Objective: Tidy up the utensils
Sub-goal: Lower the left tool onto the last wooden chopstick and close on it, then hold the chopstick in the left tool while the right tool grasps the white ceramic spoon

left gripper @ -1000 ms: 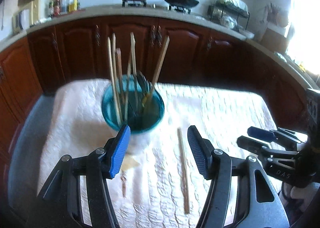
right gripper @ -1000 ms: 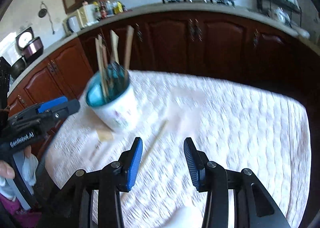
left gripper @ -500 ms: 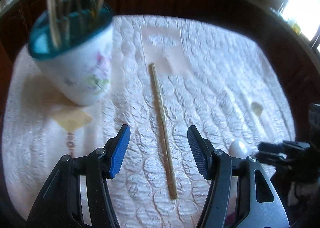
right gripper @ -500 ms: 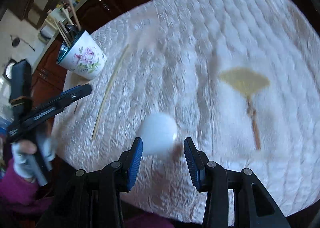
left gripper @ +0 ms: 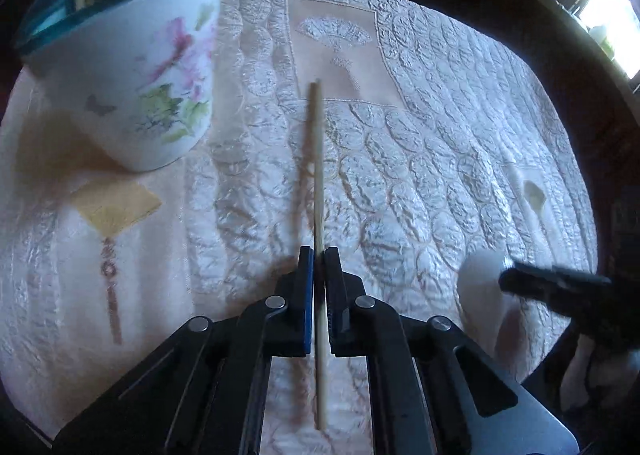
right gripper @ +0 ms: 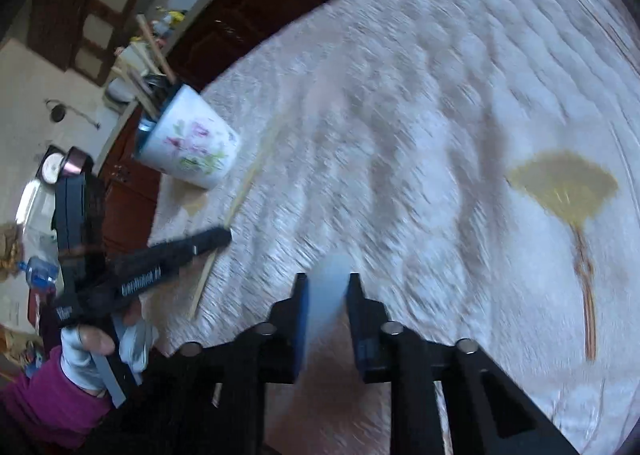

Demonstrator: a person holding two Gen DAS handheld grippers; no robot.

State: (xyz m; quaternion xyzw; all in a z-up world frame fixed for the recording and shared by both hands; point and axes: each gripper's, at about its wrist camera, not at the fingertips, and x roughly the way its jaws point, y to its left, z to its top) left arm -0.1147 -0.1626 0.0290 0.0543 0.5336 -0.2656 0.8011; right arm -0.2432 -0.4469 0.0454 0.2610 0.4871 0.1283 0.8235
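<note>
A single wooden chopstick (left gripper: pixel 318 183) lies lengthwise on the white quilted tablecloth (left gripper: pixel 440 143). My left gripper (left gripper: pixel 319 255) is shut on it near its near end; it also shows in the right wrist view (right gripper: pixel 216 239). A white floral cup (left gripper: pixel 136 87) with a teal rim holds several chopsticks and utensils at the upper left; the right wrist view shows it too (right gripper: pixel 192 147). My right gripper (right gripper: pixel 327 281) is shut on a white, rounded, blurred object (right gripper: pixel 329 295), also seen in the left wrist view (left gripper: pixel 480 295).
Dark wooden kitchen cabinets (right gripper: pixel 256 15) run behind the table. A yellow fan pattern (right gripper: pixel 560 183) is stitched into the cloth at the right. A yellow patch (left gripper: pixel 116 205) lies in front of the cup. The table's front edge is close to both grippers.
My left gripper has moved down onto the chopstick and closed on it. My right gripper has closed on the white object that lay in front of it.
</note>
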